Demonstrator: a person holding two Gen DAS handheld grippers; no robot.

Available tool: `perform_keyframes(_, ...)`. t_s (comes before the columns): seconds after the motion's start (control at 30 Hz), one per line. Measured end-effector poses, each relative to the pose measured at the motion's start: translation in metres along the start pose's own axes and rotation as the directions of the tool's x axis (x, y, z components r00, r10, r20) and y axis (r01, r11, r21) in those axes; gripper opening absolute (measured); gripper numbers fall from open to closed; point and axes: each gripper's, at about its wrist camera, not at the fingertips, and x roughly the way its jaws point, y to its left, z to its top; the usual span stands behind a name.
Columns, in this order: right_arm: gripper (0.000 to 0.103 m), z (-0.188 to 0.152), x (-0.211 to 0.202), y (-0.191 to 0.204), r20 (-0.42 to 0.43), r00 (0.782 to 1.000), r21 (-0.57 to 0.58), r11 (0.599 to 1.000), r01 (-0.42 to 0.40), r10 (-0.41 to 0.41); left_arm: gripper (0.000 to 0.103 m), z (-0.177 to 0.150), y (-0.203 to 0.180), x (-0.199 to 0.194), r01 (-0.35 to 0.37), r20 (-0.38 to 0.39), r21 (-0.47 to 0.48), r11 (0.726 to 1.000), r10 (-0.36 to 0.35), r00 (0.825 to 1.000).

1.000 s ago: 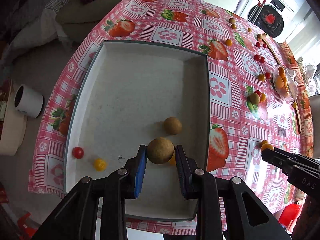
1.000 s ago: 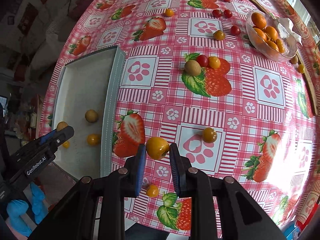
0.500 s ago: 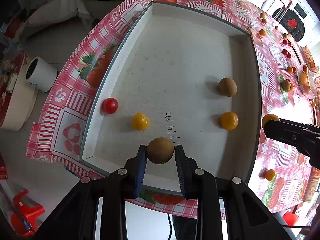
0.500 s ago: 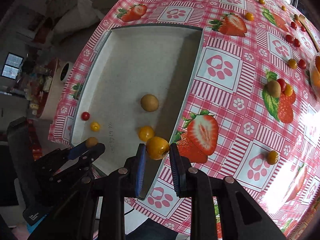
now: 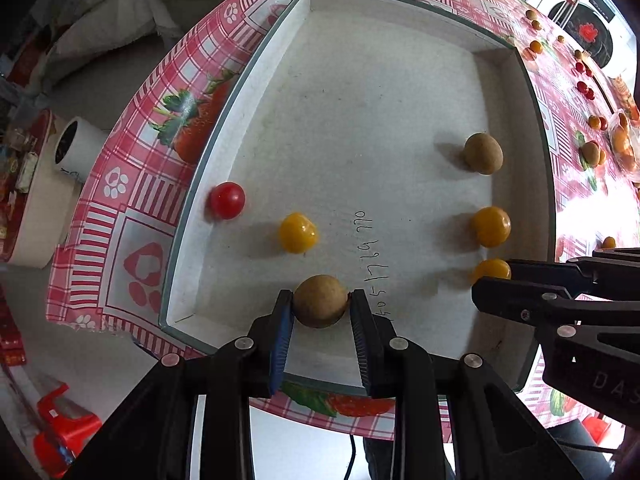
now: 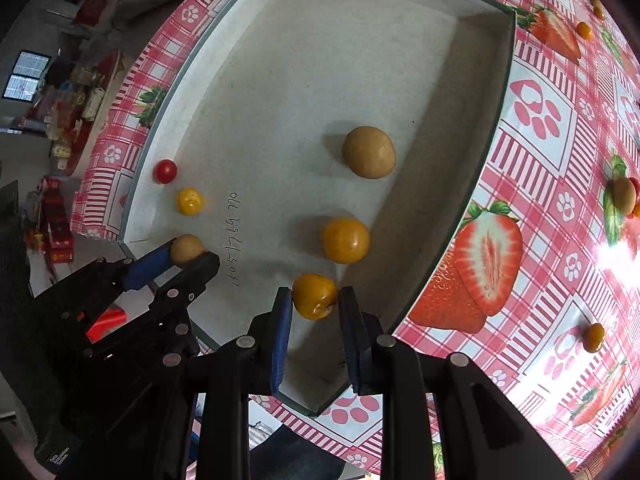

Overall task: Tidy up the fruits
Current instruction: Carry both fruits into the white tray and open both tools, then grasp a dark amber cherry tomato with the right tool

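Note:
My left gripper (image 5: 320, 308) is shut on a brown round fruit (image 5: 320, 306) low over the near end of the white tray (image 5: 400, 12). My right gripper (image 6: 314, 300) is shut on an orange-yellow fruit (image 6: 314, 296) over the tray's near right side; it shows in the left wrist view (image 5: 490, 270) too. Loose in the tray lie a red tomato (image 5: 227, 200), a yellow tomato (image 5: 298, 232), an orange fruit (image 5: 491, 226) and a second brown fruit (image 5: 483, 153).
The tray sits at the edge of a table with a red strawberry-check cloth (image 6: 560, 160). Several small fruits (image 6: 593, 337) lie scattered on the cloth to the right. A white cylinder (image 5: 78, 148) and a red stool (image 5: 60, 432) stand on the floor left.
Both grippers have moved lower and closer over the tray's near end, each still holding its fruit. The right gripper moved from the tray's rim to inside it.

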Motion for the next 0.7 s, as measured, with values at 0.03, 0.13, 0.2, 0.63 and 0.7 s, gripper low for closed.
perform_keyframes(0.03,0.026,0.001,0.002,0.000,-0.006,1.000,-0.001,1.000,0.003,-0.003,0.030,0.001,-0.002,0.001,-0.002,0.001,0.003,1.000,0.002,1.000)
perform_keyframes(0.13,0.026,0.005,0.009,-0.001,-0.020,1.000,0.002,1.000,0.011,-0.011,0.030,0.000,-0.006,0.002,-0.007,0.007,0.010,1.000,0.007,1.000)
perform_keyframes(0.2,0.026,0.005,0.010,-0.002,-0.024,1.000,0.001,1.000,0.011,-0.011,0.031,-0.001,-0.010,0.001,-0.011,0.010,0.014,1.000,0.011,1.000)
perform_keyframes(0.63,0.067,0.010,-0.031,-0.003,0.089,0.994,0.022,0.998,-0.063,0.060,0.079,-0.011,-0.027,-0.016,-0.061,0.052,0.068,0.996,0.057,0.997)
perform_keyframes(0.7,0.067,0.007,-0.041,-0.007,0.112,0.992,0.034,0.997,-0.069,0.065,0.079,-0.012,-0.030,-0.023,-0.061,0.080,0.080,0.995,0.055,0.995)
